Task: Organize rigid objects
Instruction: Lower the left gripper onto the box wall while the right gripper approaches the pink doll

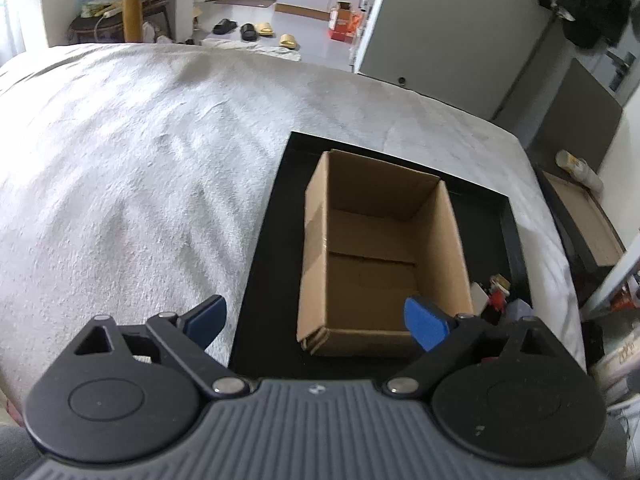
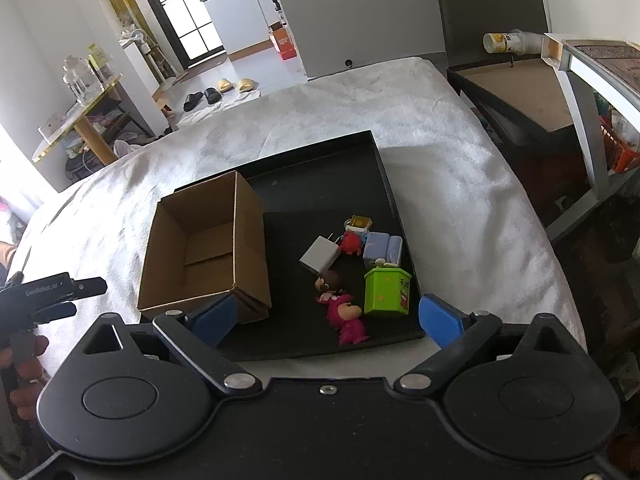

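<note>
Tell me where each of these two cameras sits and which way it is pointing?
Left wrist: on the left gripper, looking forward and down into the empty cardboard box; its open blue fingers show.
Right wrist: on the right gripper, looking down at the small toys beside the box; its open fingers, plus the left gripper and hand at far left.
Shared: the box, the black tray, the white cover.
</note>
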A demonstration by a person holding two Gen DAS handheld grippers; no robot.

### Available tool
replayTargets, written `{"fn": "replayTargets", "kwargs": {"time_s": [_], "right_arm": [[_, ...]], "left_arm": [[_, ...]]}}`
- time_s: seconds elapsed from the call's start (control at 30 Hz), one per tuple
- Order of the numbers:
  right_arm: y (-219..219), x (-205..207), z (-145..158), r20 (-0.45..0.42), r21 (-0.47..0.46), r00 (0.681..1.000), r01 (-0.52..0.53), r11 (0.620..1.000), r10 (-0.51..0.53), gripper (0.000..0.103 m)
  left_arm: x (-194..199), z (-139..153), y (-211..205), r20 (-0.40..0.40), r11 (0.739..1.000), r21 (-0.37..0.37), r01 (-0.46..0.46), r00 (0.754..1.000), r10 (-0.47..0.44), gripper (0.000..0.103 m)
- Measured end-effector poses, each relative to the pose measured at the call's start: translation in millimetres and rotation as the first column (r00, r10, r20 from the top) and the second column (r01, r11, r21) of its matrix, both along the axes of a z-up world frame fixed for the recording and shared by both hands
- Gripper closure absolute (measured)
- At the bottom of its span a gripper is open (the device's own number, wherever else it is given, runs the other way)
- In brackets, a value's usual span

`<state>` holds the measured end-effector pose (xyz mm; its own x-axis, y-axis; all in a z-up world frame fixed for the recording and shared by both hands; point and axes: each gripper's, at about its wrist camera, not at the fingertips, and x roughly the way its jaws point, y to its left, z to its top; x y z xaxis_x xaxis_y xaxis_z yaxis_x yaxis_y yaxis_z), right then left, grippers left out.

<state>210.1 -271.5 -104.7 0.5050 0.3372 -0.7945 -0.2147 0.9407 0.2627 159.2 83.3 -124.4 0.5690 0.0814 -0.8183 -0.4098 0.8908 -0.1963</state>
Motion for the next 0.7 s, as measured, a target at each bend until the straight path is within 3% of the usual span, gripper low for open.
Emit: {"fn": "replayTargets", "kwargs": {"time_s": [0.33, 0.53, 0.7], "right_arm": [[7, 10, -8, -0.022, -0.045, 0.999, 0.026, 0.999, -0.027, 0.008], [15, 16, -16, -0.034, -0.074, 0.999, 0.031, 0.997, -0.033, 0.008], [22, 24, -23, -0.057, -0.089, 0.998, 0.029, 0.996, -0.034, 0.012]], "left_arm": [[23, -36, 24, -0.021, 0.997, -0.065, -0.052, 0.999, 0.050, 0.023], [25, -60, 42, -0.045, 0.987, -0.146, -0.072, 0.997, 0.066, 0.037], [26, -69, 46, -0.035, 0.980, -0.189, -0.062, 0.998, 0.056, 0.041]]}}
